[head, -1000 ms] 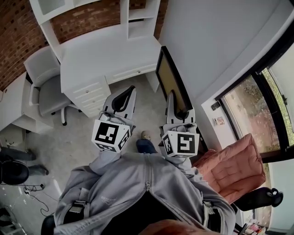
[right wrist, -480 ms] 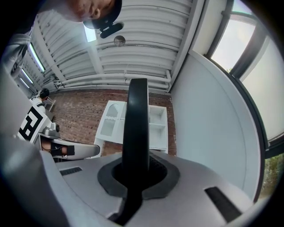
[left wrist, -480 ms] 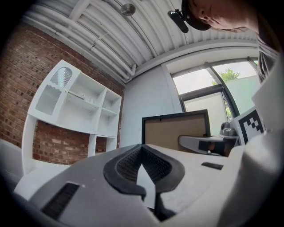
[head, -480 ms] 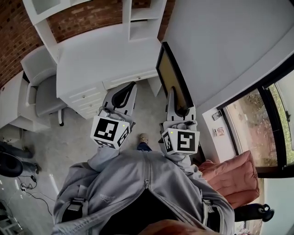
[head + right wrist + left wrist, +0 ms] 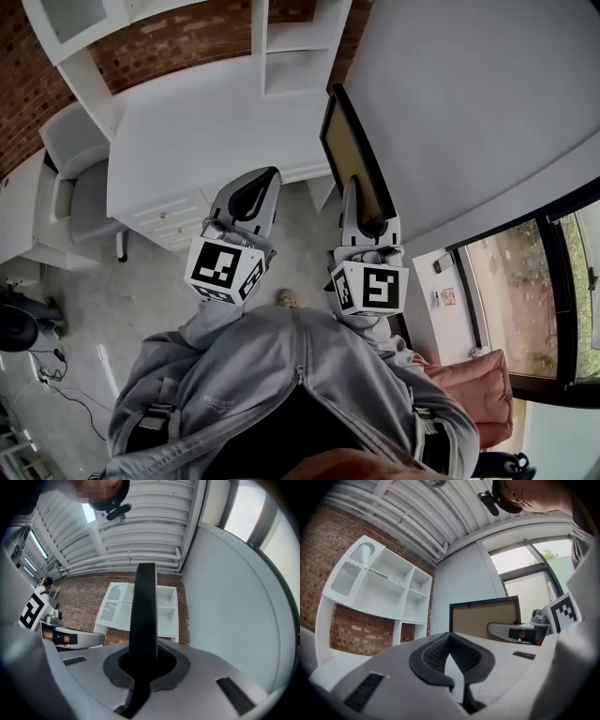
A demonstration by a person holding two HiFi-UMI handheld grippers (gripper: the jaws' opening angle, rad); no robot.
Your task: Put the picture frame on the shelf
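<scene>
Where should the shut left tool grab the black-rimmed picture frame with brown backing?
The black-rimmed picture frame stands on edge, so only its thin rims fit the jaws: probably take the rim nearest the person, beside the clamped right tool, coming straight forward.

The picture frame [image 5: 351, 157] is black with a tan panel; the shelf [image 5: 305, 33] is white, the brick wall [image 5: 178, 42] red-brown.
</scene>
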